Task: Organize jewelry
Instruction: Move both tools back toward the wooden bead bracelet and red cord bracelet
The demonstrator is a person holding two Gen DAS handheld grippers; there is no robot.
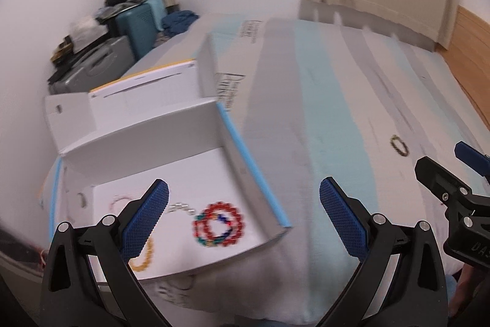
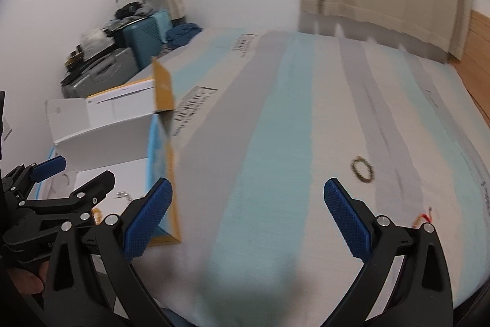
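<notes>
Both grippers empty, jaws spread wide: left gripper [image 1: 243, 215] sat over the box [image 1: 254, 173], right gripper [image 2: 248, 213] over the striped bedsheet [image 2: 275, 127]. Box already held the red beaded bracelet [image 1: 219, 224], a yellow bracelet [image 1: 144, 261] and a silver chain [image 1: 182, 208]. We judged the dark bracelet [image 2: 362, 169] next, at 1 o'clock of the right gripper's pads. Approach steep, straddle one side of the ring, pinch beads not sheet. A red-yellow piece [image 2: 424, 218] lay at 3 o'clock, for later.
</notes>
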